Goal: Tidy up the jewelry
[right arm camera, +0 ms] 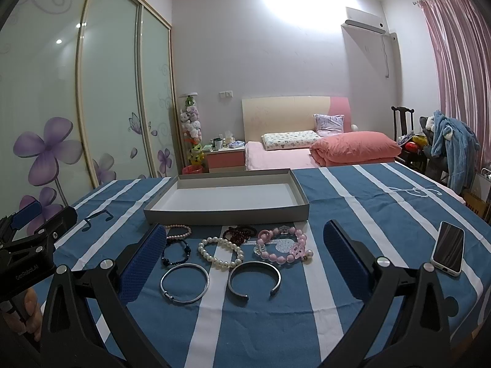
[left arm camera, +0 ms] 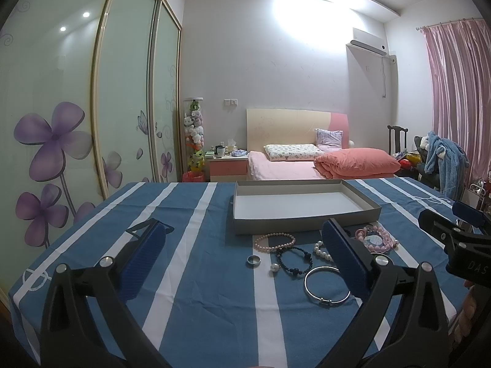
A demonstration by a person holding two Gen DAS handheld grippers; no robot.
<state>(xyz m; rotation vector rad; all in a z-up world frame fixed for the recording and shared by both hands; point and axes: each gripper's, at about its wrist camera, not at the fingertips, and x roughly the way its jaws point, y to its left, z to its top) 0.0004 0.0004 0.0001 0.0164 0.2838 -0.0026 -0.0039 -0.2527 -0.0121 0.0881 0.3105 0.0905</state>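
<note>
A grey shallow box [left arm camera: 303, 217] [right arm camera: 227, 211] stands on the blue striped tablecloth, its white inside bare. Jewelry lies in front of it: a thin silver bangle [right arm camera: 184, 282] [left arm camera: 326, 285], a dark open cuff [right arm camera: 254, 279], a white pearl bracelet [right arm camera: 220, 252], a pink bead bracelet [right arm camera: 284, 247] [left arm camera: 377, 239], a dark red bead bracelet [right arm camera: 241, 232], a black cord bracelet [right arm camera: 175, 253] [left arm camera: 294, 259], a small pink pearl bracelet [left arm camera: 274, 241], a ring [left arm camera: 254, 260] and a loose pearl [left arm camera: 274, 267]. My left gripper [left arm camera: 245, 260] and right gripper [right arm camera: 245, 260] are both open and empty above the table's near side.
A phone [right arm camera: 448, 247] lies on the cloth at the right. Behind the table are a bed [left arm camera: 307, 162], a nightstand [left arm camera: 228, 165], a wardrobe with flower doors [left arm camera: 76, 107] and a chair with a blue garment [right arm camera: 454, 144].
</note>
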